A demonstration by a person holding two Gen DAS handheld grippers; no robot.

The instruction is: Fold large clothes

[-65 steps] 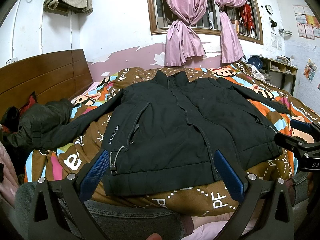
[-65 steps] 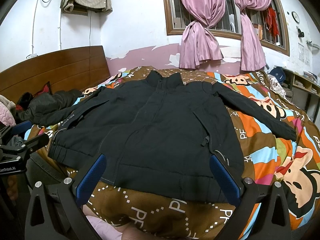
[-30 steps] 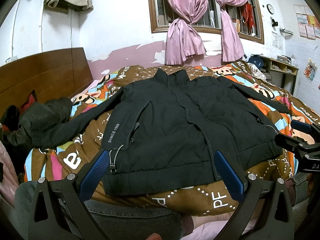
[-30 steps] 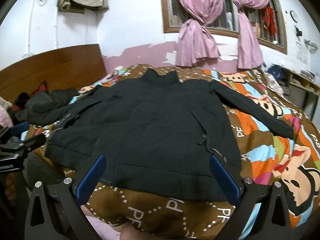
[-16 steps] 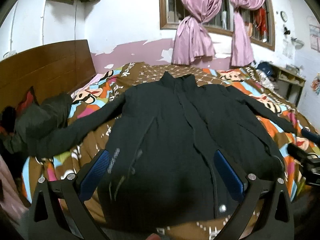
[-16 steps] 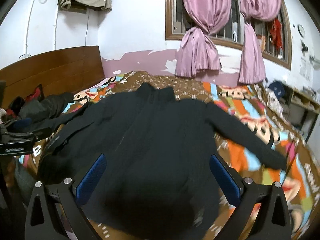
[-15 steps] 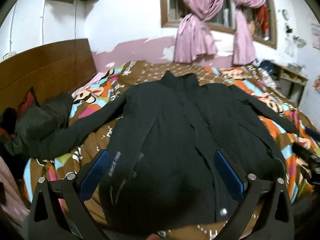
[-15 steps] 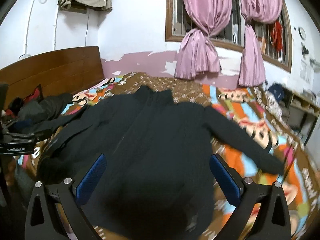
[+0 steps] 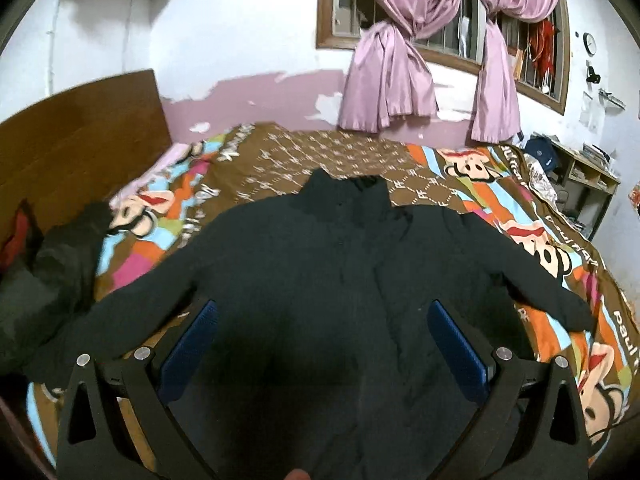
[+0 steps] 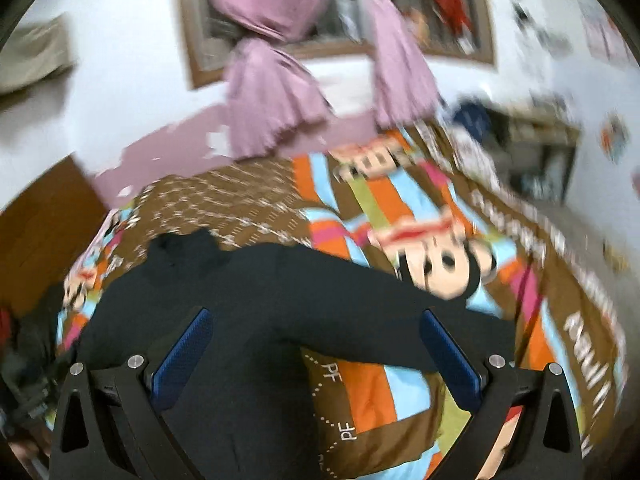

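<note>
The left wrist view looks forward between the wide-spread fingers of the left hand-held gripper, low over the black jacket and square along the bed toward the window wall. The right wrist view, blurred, looks out past the right hand-held gripper, equally close, tilted and turned toward the jacket's right sleeve. Both views share the jacket, the cartoon bedspread, the pink curtains and the wooden headboard.

Jacket hem behind frame's lower edge
</note>
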